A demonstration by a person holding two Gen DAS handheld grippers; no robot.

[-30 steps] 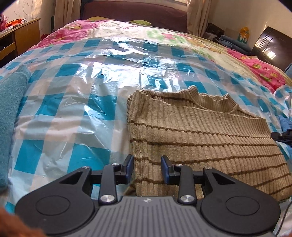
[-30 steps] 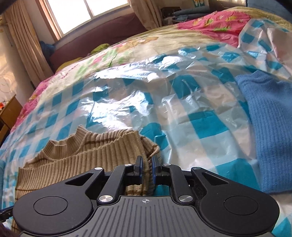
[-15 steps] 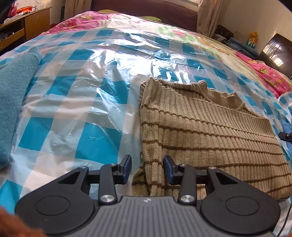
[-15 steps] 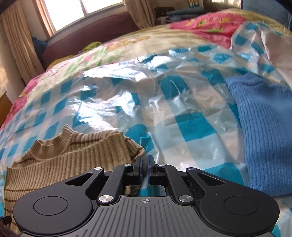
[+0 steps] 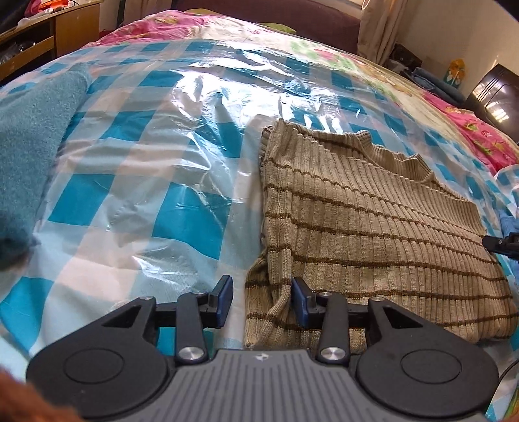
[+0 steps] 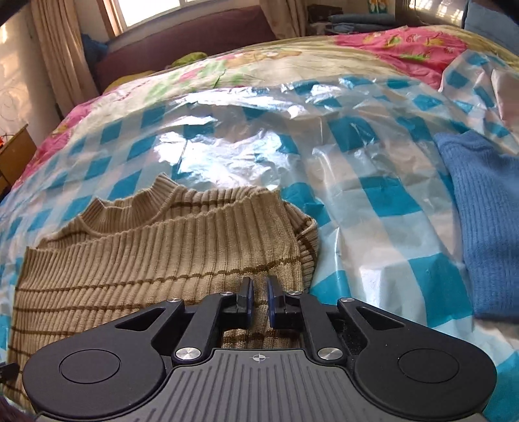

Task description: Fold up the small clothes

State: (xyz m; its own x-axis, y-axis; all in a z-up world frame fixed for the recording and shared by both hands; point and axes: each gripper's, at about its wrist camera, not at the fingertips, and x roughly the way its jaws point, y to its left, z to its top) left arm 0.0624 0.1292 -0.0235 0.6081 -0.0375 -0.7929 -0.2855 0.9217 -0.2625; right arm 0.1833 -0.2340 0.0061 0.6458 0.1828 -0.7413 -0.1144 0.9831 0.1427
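Note:
A tan ribbed sweater with thin brown stripes (image 5: 366, 227) lies folded on a blue-and-white checked plastic sheet (image 5: 136, 181) that covers a bed. My left gripper (image 5: 262, 300) is open, its jaws on either side of the sweater's near left corner, which bunches up between them. The sweater also shows in the right wrist view (image 6: 155, 259). My right gripper (image 6: 259, 303) hovers over the sweater's near right part with its jaws a small gap apart and nothing gripped between them.
A teal towel (image 5: 29, 146) lies at the left. A blue knit garment (image 6: 486, 220) lies at the right. A floral bedspread (image 6: 405, 45) and curtains lie beyond. A wooden desk (image 5: 55, 29) stands at the far left.
The left gripper has opened wider and shifted left to the sweater's corner. The right gripper, shut half a second ago, has parted slightly and moved over the sweater.

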